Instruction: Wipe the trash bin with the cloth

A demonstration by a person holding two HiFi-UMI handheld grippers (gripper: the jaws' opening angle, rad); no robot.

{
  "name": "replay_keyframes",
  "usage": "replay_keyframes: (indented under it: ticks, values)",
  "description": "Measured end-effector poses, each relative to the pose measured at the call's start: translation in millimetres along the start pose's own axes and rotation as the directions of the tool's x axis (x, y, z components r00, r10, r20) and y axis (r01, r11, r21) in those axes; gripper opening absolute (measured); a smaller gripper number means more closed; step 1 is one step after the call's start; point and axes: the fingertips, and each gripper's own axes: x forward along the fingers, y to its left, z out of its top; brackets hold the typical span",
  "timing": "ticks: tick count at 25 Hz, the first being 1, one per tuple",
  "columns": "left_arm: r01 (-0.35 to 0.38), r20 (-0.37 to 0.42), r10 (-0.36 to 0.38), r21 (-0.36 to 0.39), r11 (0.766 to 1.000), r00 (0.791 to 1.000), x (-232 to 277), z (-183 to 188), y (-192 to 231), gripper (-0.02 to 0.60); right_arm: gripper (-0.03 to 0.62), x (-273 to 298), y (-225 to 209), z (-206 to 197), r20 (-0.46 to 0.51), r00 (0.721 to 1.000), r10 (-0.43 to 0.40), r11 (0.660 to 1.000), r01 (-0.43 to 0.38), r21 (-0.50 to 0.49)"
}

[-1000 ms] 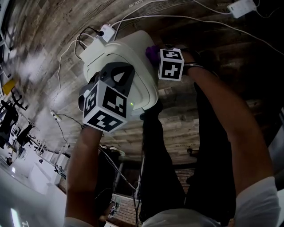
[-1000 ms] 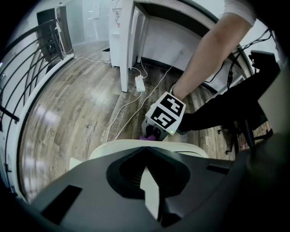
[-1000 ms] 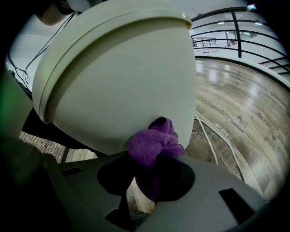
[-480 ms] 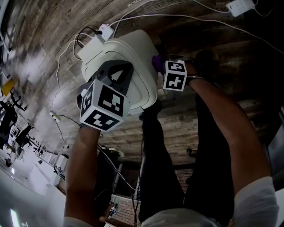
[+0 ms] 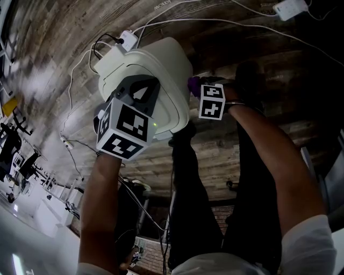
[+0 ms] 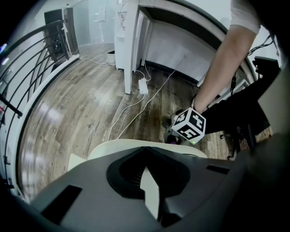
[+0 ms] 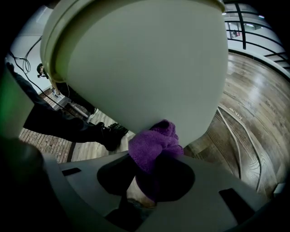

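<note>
Clamps purple cloth (image 7: 152,145) in right hand-held gripper (image 7: 154,179), pressing it against the cream bin's (image 7: 136,59) side. Holds left hand-held gripper (image 6: 149,179) shut, tips down at the bin's top. Stands over bin on wood floor (image 6: 81,99), cables (image 5: 226,21) nearby.

The floor (image 6: 68,104) is laid with grey-brown wood-look planks, glossy enough to throw back pale patches of light. White cables (image 6: 131,108) trail across it in loose curves, one running to a white power strip (image 6: 143,86) that lies beside a white post (image 6: 129,45). Behind the post stands a white wall (image 6: 181,50) with a dark gap along its foot. A black metal railing (image 6: 18,77) curves along the floor's left edge in the left gripper view. In the head view, a white adapter (image 5: 293,9) lies on the planks at the top right, black office chairs (image 5: 11,145) stand at the far left, and a brick-patterned strip (image 5: 156,247) shows at the bottom.
</note>
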Motion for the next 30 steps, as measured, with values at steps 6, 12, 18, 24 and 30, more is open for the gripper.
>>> replay_keyframes:
  ticks: [6,12,18,24,30]
  values:
    - [-0.017,0.012,0.017,0.0,1.0,1.0,0.7,0.6,-0.2,0.005,0.11,19.6,52.6,-25.0,-0.088,0.988,0.127,0.984,-0.136,-0.111]
    - [-0.021,0.033,0.021,-0.009,1.0,0.999,-0.2,0.8,-0.7,0.005,0.11,21.5,65.3,-52.2,-0.175,0.972,0.159,0.963,-0.192,-0.192]
    - [-0.019,0.057,0.02,-0.021,1.0,0.998,-0.8,3.1,-1.0,0.005,0.11,5.3,-9.5,-63.3,-0.177,0.983,0.042,0.995,-0.056,-0.077]
    - [-0.016,0.073,0.017,-0.018,1.0,0.997,-2.5,5.0,-0.9,0.005,0.11,-10.5,-93.2,-39.5,-0.122,0.991,-0.055,0.998,0.056,0.005]
    - [-0.012,0.092,0.012,-0.003,1.0,0.996,-3.9,3.2,-3.4,0.005,0.11,-12.4,-175.5,8.5,0.004,0.991,-0.135,0.985,0.134,0.109]
